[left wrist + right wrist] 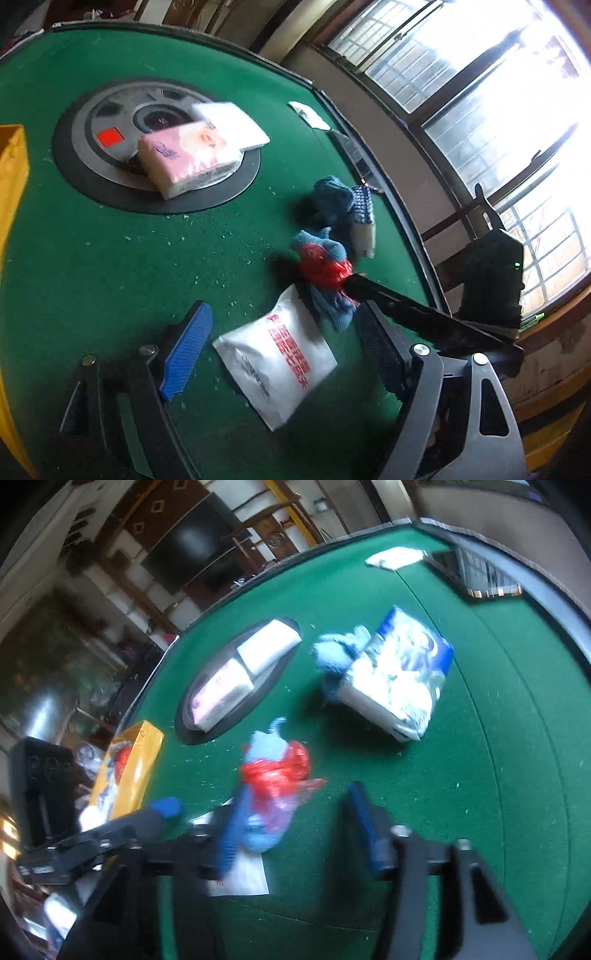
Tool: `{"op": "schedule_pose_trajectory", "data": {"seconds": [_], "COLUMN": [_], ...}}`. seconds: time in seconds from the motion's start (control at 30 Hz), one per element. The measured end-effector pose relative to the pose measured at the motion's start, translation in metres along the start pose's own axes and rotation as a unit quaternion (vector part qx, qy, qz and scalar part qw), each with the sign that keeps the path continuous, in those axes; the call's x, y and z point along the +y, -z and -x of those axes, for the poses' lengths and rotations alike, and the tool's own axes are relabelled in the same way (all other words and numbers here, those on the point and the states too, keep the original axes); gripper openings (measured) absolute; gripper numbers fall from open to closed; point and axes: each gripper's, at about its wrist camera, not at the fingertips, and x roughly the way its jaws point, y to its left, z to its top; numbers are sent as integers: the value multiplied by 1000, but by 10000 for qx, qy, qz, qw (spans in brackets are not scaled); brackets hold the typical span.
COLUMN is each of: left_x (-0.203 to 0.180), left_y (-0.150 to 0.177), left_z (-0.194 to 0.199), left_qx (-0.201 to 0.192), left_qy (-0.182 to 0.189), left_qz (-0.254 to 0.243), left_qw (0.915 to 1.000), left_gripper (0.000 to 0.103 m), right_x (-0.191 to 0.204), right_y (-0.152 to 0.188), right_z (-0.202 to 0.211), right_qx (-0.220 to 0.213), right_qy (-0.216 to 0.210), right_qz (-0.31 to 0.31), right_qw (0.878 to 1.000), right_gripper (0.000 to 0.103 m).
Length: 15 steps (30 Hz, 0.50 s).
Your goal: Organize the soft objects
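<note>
The left gripper [280, 354] is wide open and holds nothing; the white packet [280, 358] lies on the green table [110, 258] between its fingers; the right gripper [295, 830] is partly open, its left pad touching the blue-and-red bundle [273, 775] beside the packet.

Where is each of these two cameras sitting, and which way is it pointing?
Left wrist: sits on the left tongs, looking down across the green table toward the windows; its blue-padded fingers show, open around a white packet.
Right wrist: sits on the right tongs, looking toward the room; its fingers show, apart.
Shared: the blue-and-red cloth bundle, pink tissue pack, yellow box.
</note>
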Motion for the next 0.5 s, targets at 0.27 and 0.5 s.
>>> {"op": "schedule_pose_trajectory", "data": {"seconds": [0.27,0.5], "left_x": [1,-9], "left_y": [-3,9], "left_z": [-25,-36], "left_qx": [380,795], "left_qy": [465,1270], "left_qz": [6,81], "left_qw": [9982,9887], "left_gripper": [83,83], "right_x": [8,79], "right_y": [14,72], "right_z": [40,3], "right_qx": [-113,841], "right_qy": [47,1718], "right_qz": [604,2814], "right_qw": [9981,9403], "right_gripper": [53,52]}}
